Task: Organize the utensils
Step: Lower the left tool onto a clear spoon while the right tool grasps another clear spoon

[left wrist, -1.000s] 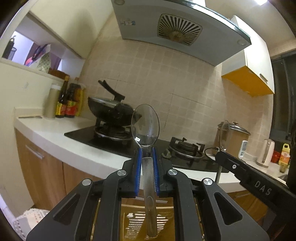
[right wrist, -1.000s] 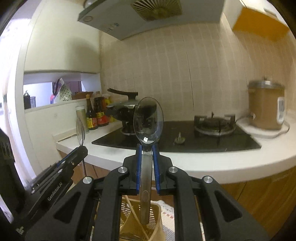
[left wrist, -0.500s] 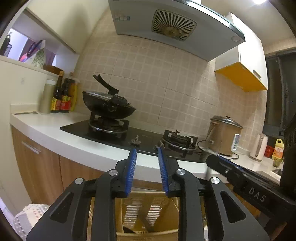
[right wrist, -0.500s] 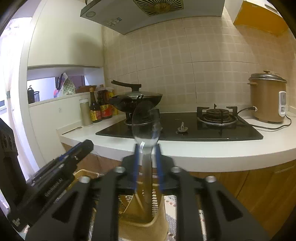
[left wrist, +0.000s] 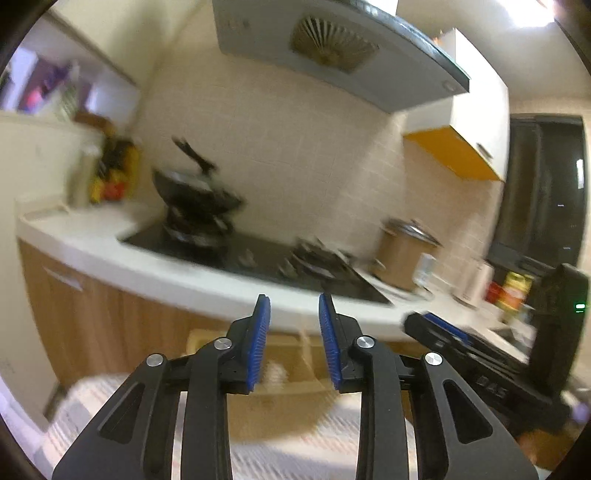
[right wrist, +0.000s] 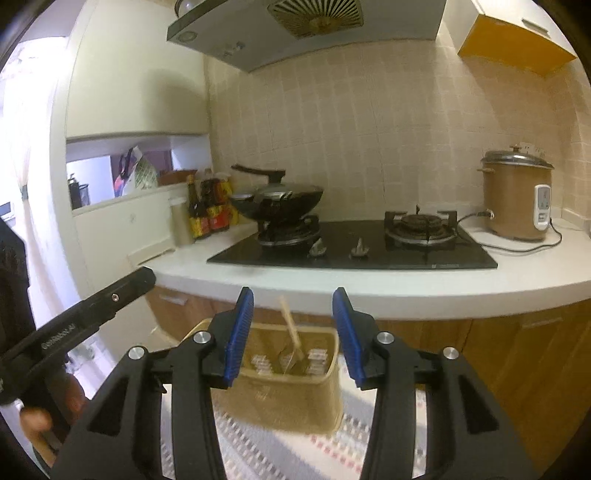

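Right gripper [right wrist: 293, 301] being held wide apart and empty above utensil basket [right wrist: 284, 373] at 6 o'clock, left gripper [left wrist: 294, 306] likewise being held parted, nothing gripped.

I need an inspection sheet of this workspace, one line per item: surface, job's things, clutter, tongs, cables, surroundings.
Surface: white countertop carrying a black gas hob; patterned mat lower down.
Job's things: tan utensil basket on the mat, holding a wooden-handled utensil that leans; other contents blurred.
Clutter: wok on the left burner, sauce bottles, rice cooker.
Tongs: left tongs open, nothing between the blue pads; right tongs open, empty, above the basket.
Cables: black cord from the rice cooker across the counter.
Surroundings: range hood, tiled wall, wooden cabinets.
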